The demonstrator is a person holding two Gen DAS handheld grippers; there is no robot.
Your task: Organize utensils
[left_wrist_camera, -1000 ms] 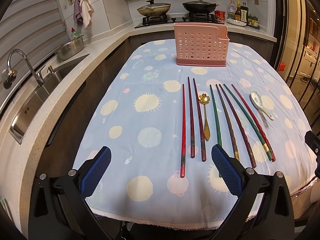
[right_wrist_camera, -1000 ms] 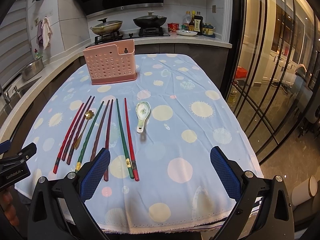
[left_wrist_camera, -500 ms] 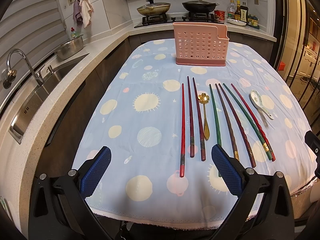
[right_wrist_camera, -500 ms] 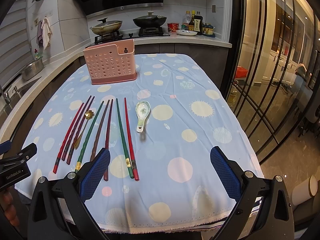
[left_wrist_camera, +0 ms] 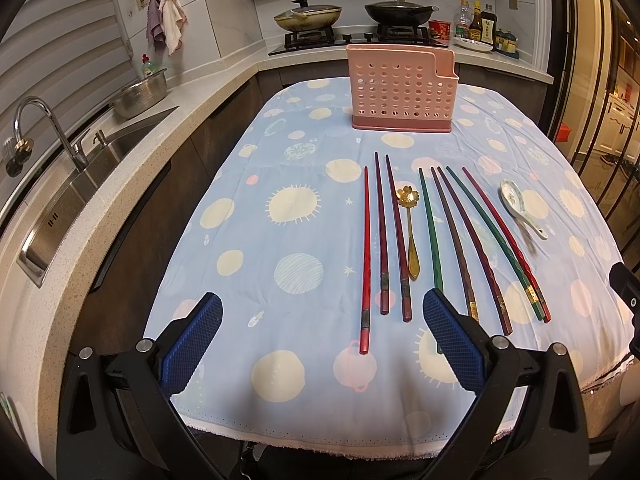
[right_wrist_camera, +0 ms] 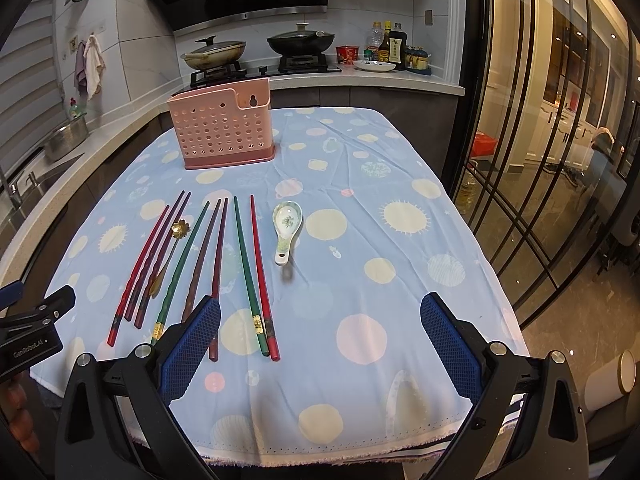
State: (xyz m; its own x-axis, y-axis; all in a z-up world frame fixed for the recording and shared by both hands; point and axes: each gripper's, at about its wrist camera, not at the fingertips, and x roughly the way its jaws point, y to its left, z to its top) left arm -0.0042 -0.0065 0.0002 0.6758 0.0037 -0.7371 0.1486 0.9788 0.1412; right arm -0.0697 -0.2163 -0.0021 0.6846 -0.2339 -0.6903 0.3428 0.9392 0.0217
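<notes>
Nothing is picked up yet, so you are at the start. Your left gripper hangs over the near edge of the counter with its fingers spread wide and empty. Just ahead of it lie three red chopsticks side by side, then the gold spoon. Next come five more chopsticks, green and dark red, fanning toward the near right, with the near end of the green one hidden behind your left gripper's right finger. The ceramic spoon lies apart to their right. Your right gripper is also wide open and holds nothing, hovering near the chopstick handles. The pink holder stands upright at the far end, well apart from the utensils, and looks empty from here. I would say your next move is lowering one gripper over a chopstick handle, closing on it, then carrying it to the holder and dropping it in end first.
</notes>
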